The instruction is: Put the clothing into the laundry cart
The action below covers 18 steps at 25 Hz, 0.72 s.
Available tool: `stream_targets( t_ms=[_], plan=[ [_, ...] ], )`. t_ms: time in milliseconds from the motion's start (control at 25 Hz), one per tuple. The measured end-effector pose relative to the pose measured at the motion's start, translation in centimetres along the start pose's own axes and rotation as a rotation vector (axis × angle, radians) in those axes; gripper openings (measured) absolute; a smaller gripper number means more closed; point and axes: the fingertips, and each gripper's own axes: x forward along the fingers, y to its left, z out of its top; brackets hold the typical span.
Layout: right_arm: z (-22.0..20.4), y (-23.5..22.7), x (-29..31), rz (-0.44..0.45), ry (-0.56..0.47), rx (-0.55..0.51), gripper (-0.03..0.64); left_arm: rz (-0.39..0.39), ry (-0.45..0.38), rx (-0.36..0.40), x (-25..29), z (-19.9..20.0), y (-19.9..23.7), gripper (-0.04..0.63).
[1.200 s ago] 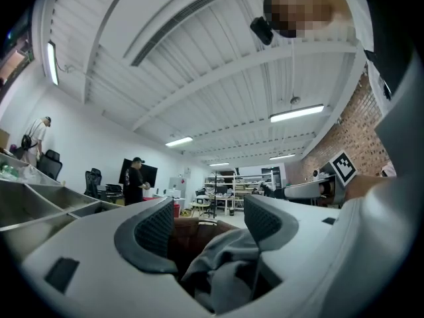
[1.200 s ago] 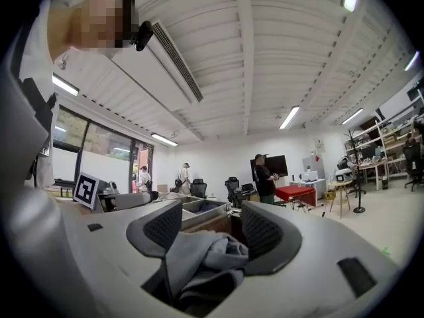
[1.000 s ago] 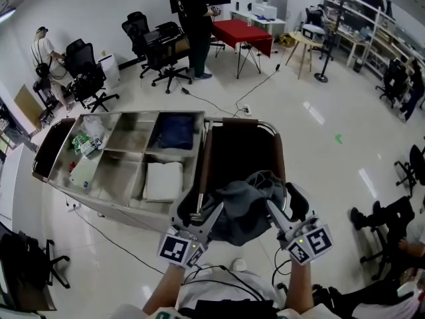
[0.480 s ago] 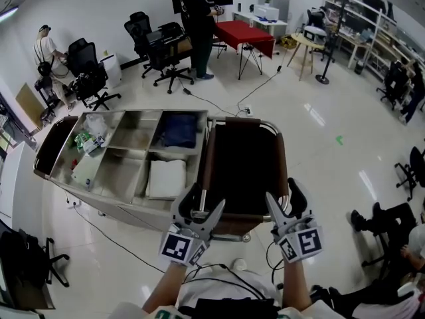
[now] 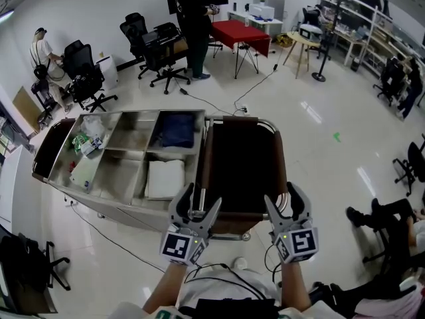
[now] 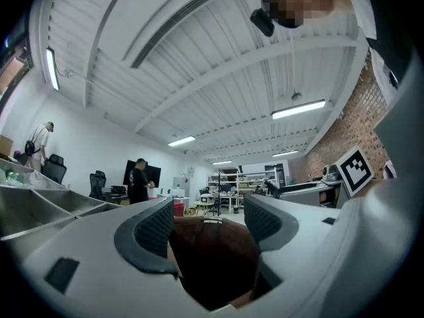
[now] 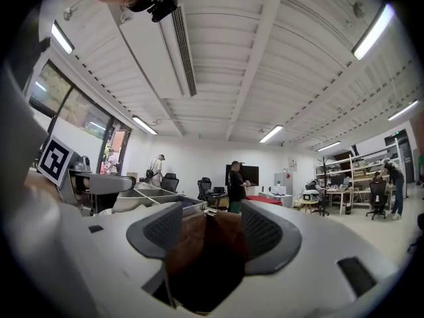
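L tool (image 5: 201,199) & R tool (image 5: 281,196), jaws apart, at laundry cart (image 5: 281,159) rim.

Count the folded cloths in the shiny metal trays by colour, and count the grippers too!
Blue folded cloth: 1
White folded cloth: 1
Grippers: 2 (left gripper, right gripper)
Total: 4

Laundry cart (image 5: 279,157): right of compartment trolley (image 5: 125,135).
Trolley rear-right bay: folded cloth (image 5: 176,130).
Trolley front-right bay: folded towel (image 5: 165,179).
Trolley left bay: packets (image 5: 86,142).
Left gripper (image 5: 199,199), right gripper (image 5: 282,197): cart's near rim.
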Motion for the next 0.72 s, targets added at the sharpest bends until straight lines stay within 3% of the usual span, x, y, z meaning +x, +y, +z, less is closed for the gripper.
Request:
stream_targets(
  t_ms=[720],
  plan=[
    [-0.4, 2.7, -0.2, -0.012, 0.008, 0.011, 0.3, -0.034, 0.02, -0.008, -1.6, -0.7, 1.1, 0.318]
  ],
)
